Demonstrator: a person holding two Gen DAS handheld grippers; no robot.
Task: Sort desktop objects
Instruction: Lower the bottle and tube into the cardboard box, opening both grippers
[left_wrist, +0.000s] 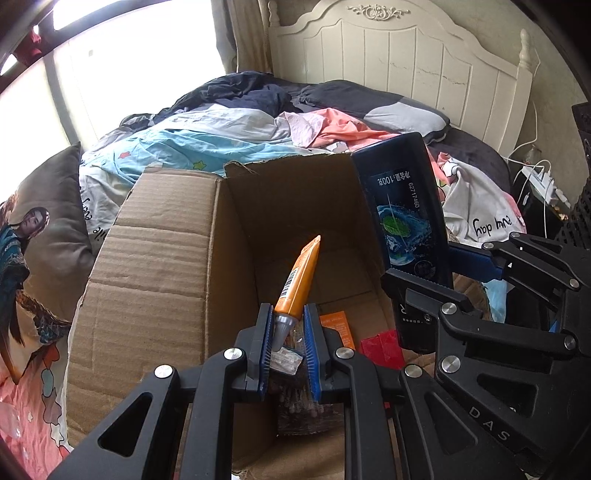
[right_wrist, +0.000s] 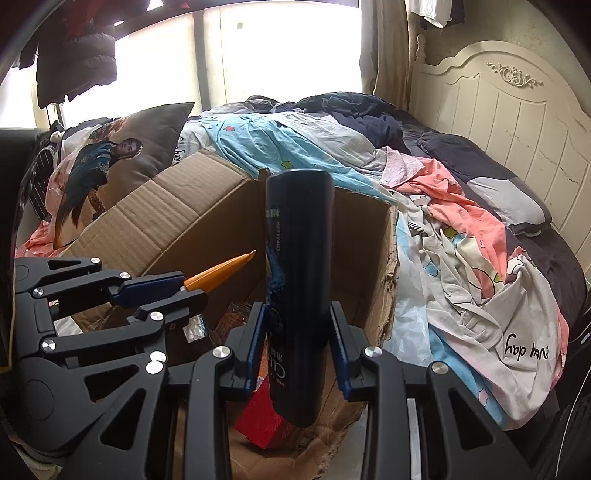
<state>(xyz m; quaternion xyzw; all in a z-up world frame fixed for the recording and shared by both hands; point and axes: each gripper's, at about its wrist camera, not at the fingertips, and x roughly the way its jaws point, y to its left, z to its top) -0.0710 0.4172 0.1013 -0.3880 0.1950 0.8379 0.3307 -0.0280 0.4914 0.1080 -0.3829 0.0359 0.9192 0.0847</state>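
A bed (left_wrist: 369, 122) is seen behind an open box (left_wrist: 173, 258). An orange tube (left_wrist: 297, 280) is clamped by the left gripper (left_wrist: 288, 328) over it; a dark bottle (right_wrist: 299, 295) is gripped by the right gripper (right_wrist: 297, 332)

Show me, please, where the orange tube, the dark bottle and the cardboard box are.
orange tube (left_wrist: 298, 277): left wrist view, mid-body.
dark bottle (right_wrist: 300, 258): right wrist view, middle of its side.
cardboard box (left_wrist: 162, 258): left wrist view, left flap.

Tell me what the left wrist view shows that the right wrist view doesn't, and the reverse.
Only the left wrist view: the dark bottle's printed label face and white cables by the bed. Only the right wrist view: dark clothes hanging at the window. Both: the left gripper shut on the orange tube, the right gripper shut on the bottle, the open cardboard box and the headboard.
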